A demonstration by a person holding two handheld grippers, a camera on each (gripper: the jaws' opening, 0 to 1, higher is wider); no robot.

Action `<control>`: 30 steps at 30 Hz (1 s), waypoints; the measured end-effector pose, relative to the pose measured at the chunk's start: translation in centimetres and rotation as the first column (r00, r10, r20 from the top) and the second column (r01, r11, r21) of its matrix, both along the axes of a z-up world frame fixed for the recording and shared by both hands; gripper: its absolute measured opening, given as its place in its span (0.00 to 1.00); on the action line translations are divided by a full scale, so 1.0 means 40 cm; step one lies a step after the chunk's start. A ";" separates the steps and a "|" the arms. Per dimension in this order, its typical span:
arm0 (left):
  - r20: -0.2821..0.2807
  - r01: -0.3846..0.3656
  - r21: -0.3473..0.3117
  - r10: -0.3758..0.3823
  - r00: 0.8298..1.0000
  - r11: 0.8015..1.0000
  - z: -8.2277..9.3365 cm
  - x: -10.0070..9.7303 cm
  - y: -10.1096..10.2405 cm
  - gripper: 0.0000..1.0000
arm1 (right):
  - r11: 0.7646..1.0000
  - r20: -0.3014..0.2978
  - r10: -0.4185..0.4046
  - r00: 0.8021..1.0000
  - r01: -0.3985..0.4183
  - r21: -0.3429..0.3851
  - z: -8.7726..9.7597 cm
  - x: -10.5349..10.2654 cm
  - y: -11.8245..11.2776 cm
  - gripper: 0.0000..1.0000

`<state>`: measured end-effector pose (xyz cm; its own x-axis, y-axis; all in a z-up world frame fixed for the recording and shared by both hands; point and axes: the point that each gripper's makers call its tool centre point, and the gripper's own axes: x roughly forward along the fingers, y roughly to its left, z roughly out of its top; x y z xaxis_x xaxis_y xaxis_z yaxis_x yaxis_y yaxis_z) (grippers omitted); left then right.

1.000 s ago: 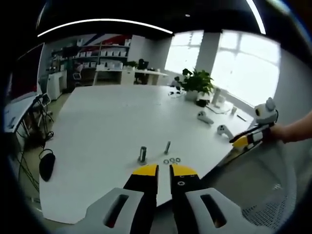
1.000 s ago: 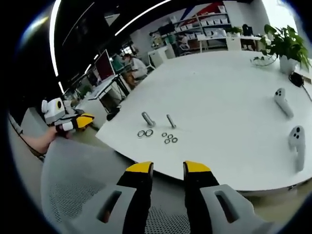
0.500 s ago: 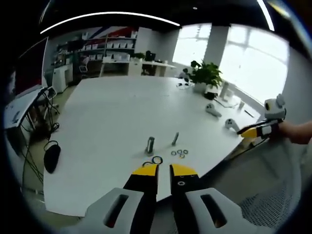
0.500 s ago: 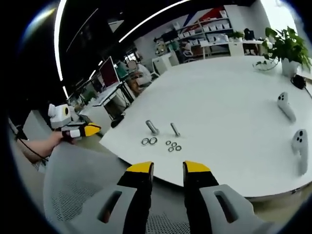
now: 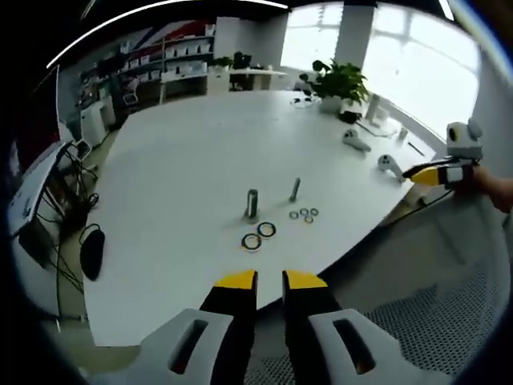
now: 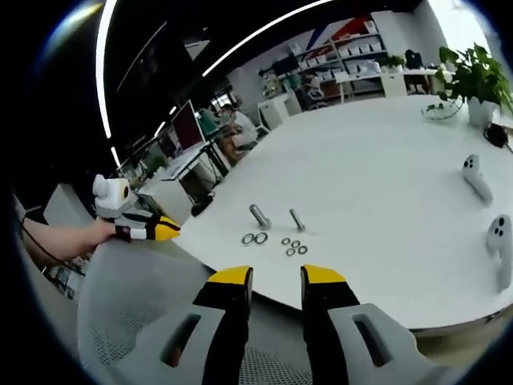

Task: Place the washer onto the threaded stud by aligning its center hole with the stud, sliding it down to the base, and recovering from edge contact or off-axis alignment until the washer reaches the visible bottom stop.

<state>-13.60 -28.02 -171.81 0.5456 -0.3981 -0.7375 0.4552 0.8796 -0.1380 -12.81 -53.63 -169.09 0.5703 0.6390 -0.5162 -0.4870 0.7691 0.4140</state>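
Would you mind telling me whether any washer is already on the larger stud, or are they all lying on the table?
All appear off it. The larger stud stands bare, and the two big washers lie flat on the table beside it.

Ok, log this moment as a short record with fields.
surface: white table
studs: thick stud and thin stud, both upright
big washers: two, flat beside the thick stud
small washers: three by the thin stud
left claw: nearly closed, holding nothing, short of the table edge
right claw: open, holding nothing, short of the table edge
task progress: no washer on a stud
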 end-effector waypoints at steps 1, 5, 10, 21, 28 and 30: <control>-0.030 0.019 -0.003 -0.020 0.999 1.000 -0.008 -0.002 0.000 0.11 | 1.000 -0.001 0.002 1.000 -0.002 -0.001 0.000 -0.001 0.000 0.27; -0.095 0.043 -0.034 -0.046 0.994 0.998 -0.026 0.013 -0.015 0.13 | 1.000 -0.002 0.006 1.000 -0.006 -0.005 -0.001 -0.003 0.000 0.27; -0.148 0.139 0.035 -0.132 0.980 0.990 -0.057 0.027 -0.025 0.16 | 1.000 -0.022 0.007 1.000 -0.007 -0.015 -0.010 -0.007 -0.001 0.27; -0.203 0.197 0.071 -0.179 0.963 0.978 -0.159 0.141 -0.084 0.22 | 0.999 -0.024 0.035 0.999 -0.036 -0.016 -0.013 -0.016 0.009 0.27; -0.249 0.305 0.240 -0.246 0.937 0.922 -0.233 0.186 -0.059 0.29 | 0.999 -0.023 0.038 0.999 -0.038 -0.009 -0.012 -0.016 0.010 0.27; -0.279 0.326 0.260 -0.253 0.927 0.909 -0.250 0.187 -0.053 0.29 | 0.999 -0.019 0.037 0.999 -0.037 -0.009 -0.012 -0.014 0.010 0.27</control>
<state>-6.11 -30.16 -181.80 0.2373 -0.2551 -0.9373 0.6827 0.7302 -0.0259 -13.39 -53.24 -169.56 0.5367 0.6544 -0.5326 -0.5075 0.7547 0.4159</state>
